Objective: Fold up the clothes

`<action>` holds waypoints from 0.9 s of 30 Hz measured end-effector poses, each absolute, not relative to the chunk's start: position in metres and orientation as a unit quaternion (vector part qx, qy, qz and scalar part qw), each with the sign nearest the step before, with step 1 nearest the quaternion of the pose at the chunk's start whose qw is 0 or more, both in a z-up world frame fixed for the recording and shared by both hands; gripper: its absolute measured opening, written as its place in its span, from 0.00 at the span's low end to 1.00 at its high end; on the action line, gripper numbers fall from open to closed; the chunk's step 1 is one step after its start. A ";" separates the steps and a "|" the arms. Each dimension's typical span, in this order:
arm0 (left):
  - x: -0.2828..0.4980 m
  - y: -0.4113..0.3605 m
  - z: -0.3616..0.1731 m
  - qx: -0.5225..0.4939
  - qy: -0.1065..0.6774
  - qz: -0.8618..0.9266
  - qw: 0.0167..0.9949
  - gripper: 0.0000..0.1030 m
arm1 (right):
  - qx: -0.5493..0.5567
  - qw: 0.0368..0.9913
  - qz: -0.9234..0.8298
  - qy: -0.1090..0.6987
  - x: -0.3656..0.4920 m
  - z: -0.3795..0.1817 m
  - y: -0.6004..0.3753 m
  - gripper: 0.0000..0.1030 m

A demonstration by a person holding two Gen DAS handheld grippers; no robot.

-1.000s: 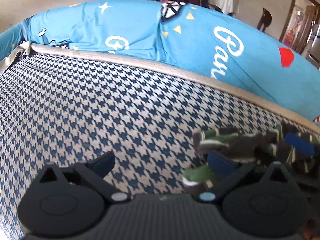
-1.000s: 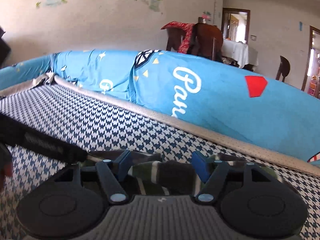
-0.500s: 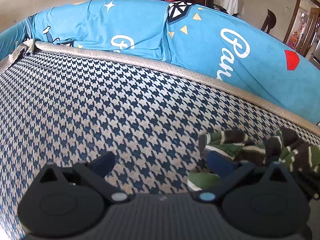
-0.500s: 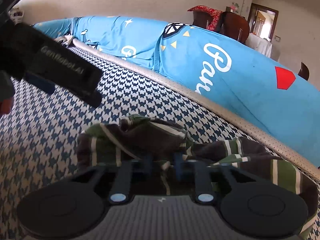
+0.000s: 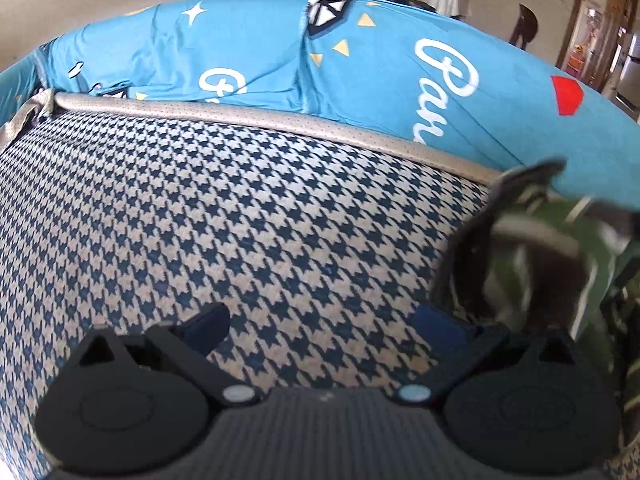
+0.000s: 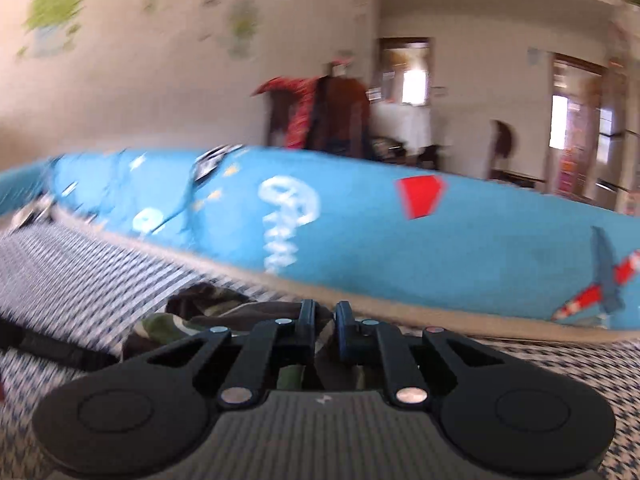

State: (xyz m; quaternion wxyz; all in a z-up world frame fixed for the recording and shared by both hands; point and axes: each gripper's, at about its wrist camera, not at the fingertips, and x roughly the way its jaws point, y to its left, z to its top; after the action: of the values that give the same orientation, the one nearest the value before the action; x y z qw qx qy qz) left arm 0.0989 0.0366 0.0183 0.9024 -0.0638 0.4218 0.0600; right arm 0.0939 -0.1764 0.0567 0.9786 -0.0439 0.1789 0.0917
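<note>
1 striped garment [image 6: 208, 316]: R gripper [image 6: 325, 322] jaws just closed, clamped on it; L gripper [image 5: 320, 320] jaws apart.

I see the green-and-brown striped garment [image 5: 552, 264] on the blue-and-cream houndstooth mattress [image 5: 224, 216], to the right of my left hand-held gripper [image 5: 320, 322]. Behind the mattress runs a beige piped edge [image 5: 280, 122], and behind that lies the bright blue printed cushion [image 5: 248, 48]. My right hand-held gripper [image 6: 324, 320] sits on the garment.
</note>
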 end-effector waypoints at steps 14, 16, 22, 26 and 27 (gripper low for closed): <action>0.092 0.009 0.002 -0.037 0.427 0.021 0.903 1.00 | 0.072 0.983 -0.104 0.135 0.079 0.097 -0.274 0.11; 0.091 0.006 0.000 -0.034 0.427 0.019 0.903 1.00 | 0.074 0.982 -0.096 0.145 0.075 0.098 -0.279 0.11; 0.090 0.000 -0.002 -0.029 0.426 0.012 0.904 1.00 | 0.054 0.983 -0.059 0.164 0.058 0.101 -0.284 0.11; 0.090 -0.004 -0.001 -0.025 0.425 0.007 0.905 1.00 | 0.051 0.981 -0.046 0.182 0.043 0.107 -0.293 0.12; 0.090 -0.004 0.000 -0.024 0.425 0.006 0.905 1.00 | 0.049 0.981 -0.045 0.185 0.039 0.108 -0.296 0.12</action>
State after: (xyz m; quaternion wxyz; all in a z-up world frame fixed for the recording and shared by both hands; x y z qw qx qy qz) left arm 0.0900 -0.0045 -0.0003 0.9048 -0.0243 0.4250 0.0058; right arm 0.0386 -0.2955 0.1083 0.9806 0.0490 0.1846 -0.0454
